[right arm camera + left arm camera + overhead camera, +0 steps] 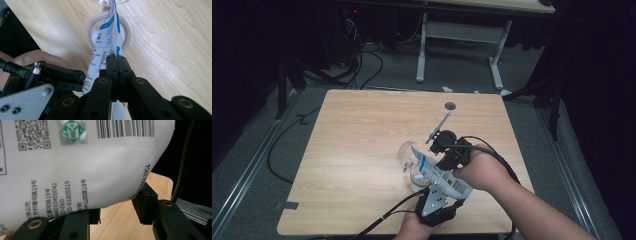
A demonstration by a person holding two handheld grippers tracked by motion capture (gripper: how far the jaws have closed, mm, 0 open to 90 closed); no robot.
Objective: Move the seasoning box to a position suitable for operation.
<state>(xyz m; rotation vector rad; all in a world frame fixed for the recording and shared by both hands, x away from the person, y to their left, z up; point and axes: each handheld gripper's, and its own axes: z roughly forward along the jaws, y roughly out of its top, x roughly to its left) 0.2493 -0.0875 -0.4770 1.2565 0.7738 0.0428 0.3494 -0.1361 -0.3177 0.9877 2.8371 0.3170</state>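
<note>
Tilting the white pouch (pixel 443 176) mouth-down toward the clear glass (pixel 408 156), long axis slanting up-left. Right gripper (pixel 116 65) pinching its top edge fully closed, left gripper (pixel 117 207) half-open, cradling the bulging bottom, nearer the table edge.

Dark room; grey floor (pixel 257 165); white-legged desk (pixel 462 35) behind wooden table (pixel 362 130); floor cables (pixel 287 135).

Wooden table (pixel 362 130) bare across left and far stretches; passage open there. Near-right crowded: pouch (pixel 439 172), clear glass (pixel 408 156), both grippers block way.
</note>
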